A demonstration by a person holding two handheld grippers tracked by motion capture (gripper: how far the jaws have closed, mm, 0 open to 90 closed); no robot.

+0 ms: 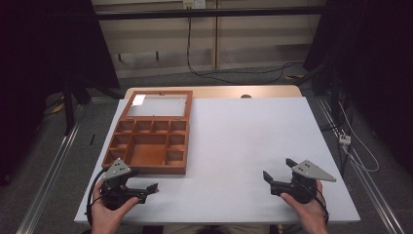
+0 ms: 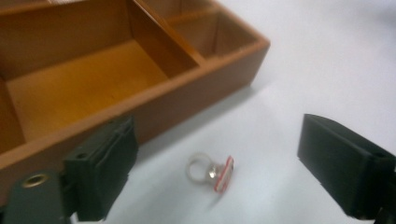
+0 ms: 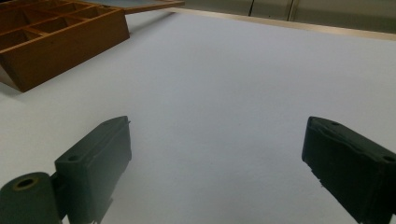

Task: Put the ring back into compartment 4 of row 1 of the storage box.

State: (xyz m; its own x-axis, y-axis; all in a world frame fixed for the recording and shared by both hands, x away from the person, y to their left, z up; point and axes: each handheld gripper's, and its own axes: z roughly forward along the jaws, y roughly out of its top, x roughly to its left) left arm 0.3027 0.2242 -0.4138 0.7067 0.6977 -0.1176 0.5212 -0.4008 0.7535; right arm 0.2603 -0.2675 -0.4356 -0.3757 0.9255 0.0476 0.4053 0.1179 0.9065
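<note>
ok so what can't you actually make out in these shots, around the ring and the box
- Ring, left gripper view: blurred, so the red-edged top's design is unreadable.
- Same ring, high view: too small to find near the left claw.
- Wooden box, left gripper view: cut off by the top and left edges, so most compartments are out of frame.
- Box lid, high view: glare hides its panel.
- Right claw, right gripper view: jaw bases cut off by the bottom edge.

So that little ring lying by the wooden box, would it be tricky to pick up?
Probably. The ring looks tiny, thin and light, so it might skid on the smooth table. It lies flat between the left gripper's open jaws, leaving little to pinch.
</note>
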